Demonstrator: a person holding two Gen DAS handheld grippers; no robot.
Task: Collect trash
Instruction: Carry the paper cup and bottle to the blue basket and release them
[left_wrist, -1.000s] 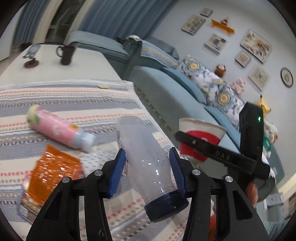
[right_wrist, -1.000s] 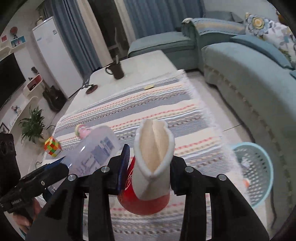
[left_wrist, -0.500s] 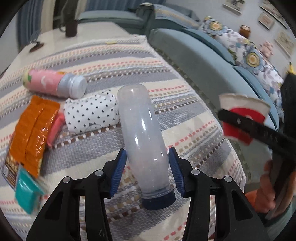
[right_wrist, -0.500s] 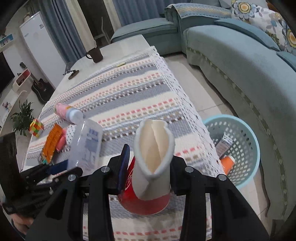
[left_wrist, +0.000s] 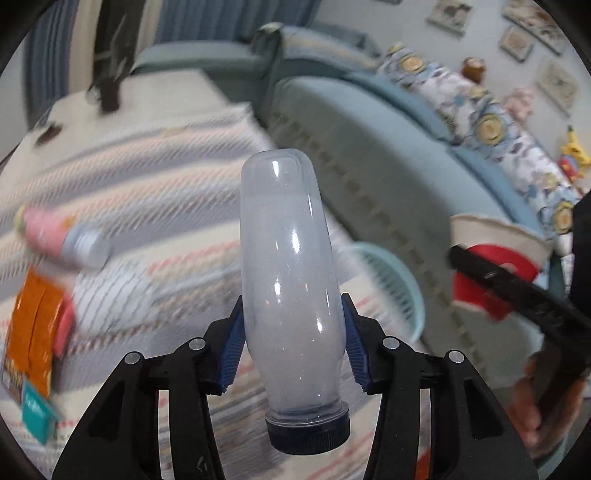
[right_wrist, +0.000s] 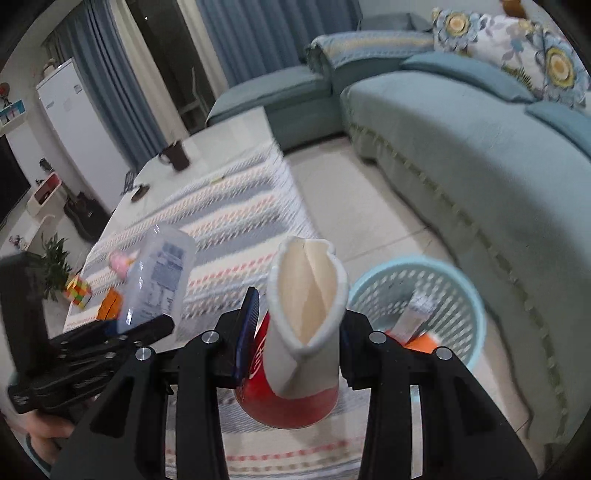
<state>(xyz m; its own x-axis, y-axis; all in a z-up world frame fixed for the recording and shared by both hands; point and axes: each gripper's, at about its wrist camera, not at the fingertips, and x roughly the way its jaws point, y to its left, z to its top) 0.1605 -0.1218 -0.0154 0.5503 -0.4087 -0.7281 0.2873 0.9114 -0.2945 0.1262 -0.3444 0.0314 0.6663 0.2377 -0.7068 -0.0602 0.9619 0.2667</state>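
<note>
Change since a second ago: your two hand-held grippers have swung across the striped-cloth counter (right_wrist: 236, 206) toward its edge, and the pale blue perforated plastic basket (right_wrist: 469, 295), on the floor between counter and sofa, now sits just ahead of the right one.

- Left hand-held gripper (left_wrist: 291, 343): closed on the clear plastic bottle with the dark blue cap (left_wrist: 291, 266), blue pads pressing its lower body, cap toward you, base pointing away. Basket ahead and to its right, beyond the counter edge.
- Right hand-held gripper (right_wrist: 295, 332): clamped on the crushed red-and-white paper cup (right_wrist: 303, 332), mouth pinched flat and pointing forward. Basket ahead and to its right, some trash already inside.
- Left behind on the counter, to the left of your left gripper: pink cylindrical bottle with pale cap (left_wrist: 59, 236), orange foil packet (left_wrist: 31, 321).

Meaning for the task: both loads look nearly ready to drop; the cup is the closer, the bottle probably needs more travel.
</note>
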